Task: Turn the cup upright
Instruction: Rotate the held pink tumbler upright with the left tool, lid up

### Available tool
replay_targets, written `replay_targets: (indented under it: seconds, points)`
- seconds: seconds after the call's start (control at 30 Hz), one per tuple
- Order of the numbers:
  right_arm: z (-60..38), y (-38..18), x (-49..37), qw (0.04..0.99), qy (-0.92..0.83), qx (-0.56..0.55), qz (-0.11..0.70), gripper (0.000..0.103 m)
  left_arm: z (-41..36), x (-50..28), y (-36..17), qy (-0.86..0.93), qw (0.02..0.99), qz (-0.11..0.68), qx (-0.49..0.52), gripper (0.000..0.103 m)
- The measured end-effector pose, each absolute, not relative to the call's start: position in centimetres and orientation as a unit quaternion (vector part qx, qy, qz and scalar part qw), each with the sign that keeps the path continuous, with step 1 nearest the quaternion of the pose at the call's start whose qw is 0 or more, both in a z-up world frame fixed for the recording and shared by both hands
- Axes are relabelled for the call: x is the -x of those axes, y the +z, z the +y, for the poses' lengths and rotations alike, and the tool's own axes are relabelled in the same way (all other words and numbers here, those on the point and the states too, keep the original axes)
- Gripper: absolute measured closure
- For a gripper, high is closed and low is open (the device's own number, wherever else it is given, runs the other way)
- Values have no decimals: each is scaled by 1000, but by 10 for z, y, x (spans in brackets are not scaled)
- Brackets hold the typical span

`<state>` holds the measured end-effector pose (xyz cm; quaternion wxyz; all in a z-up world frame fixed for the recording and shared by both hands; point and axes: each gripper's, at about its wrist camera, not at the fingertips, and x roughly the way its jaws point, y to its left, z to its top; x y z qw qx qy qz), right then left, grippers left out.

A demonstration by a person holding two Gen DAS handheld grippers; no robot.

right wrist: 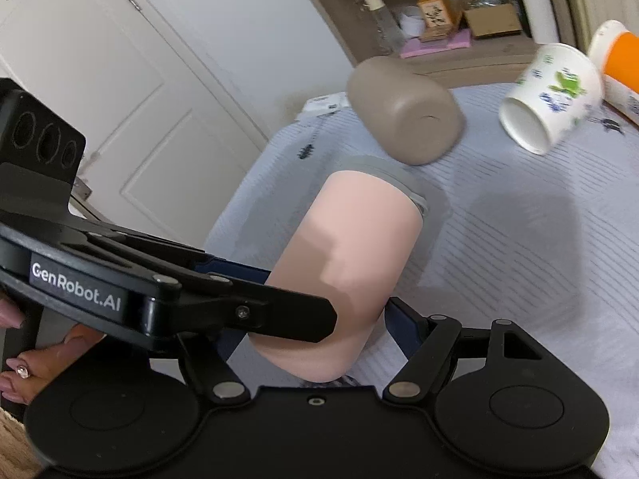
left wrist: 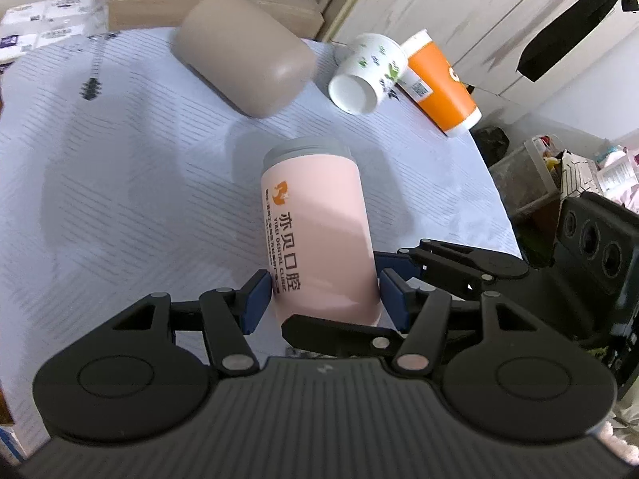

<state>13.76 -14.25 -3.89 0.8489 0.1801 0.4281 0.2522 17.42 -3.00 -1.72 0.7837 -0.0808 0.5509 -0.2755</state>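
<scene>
A pink cup [left wrist: 315, 231] with a grey lid end and orange lettering is held tilted over the light blue tablecloth [left wrist: 120, 199], lid end pointing away from me. My left gripper [left wrist: 325, 295] is shut on its near end, blue pads on both sides. My right gripper [right wrist: 319, 319] is shut on the same cup [right wrist: 351, 255] near its base. The right gripper's fingers [left wrist: 459, 263] cross in front of the left one.
A taupe cup [left wrist: 243, 56] lies on its side at the back. A white printed paper cup [left wrist: 369, 74] and an orange cup [left wrist: 439, 84] lie on their sides at the back right. A small dark brush [left wrist: 92, 88] lies at the left. The table's edge runs along the right.
</scene>
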Motion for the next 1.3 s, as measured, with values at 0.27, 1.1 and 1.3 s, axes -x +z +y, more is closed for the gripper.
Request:
replay_targets:
  seconds: [0.27, 1.1, 1.3]
  points:
    - [-160, -42, -142, 849, 236, -173, 441, 24, -48, -187, -28, -292, 764, 567, 94, 45]
    - [-178, -44, -156, 835, 256, -190, 449, 8, -50, -212, -40, -339, 744, 570, 86, 30]
    - [-183, -46, -162, 839, 234, -184, 455, 8, -54, -223, -46, -334, 746, 567, 98, 30]
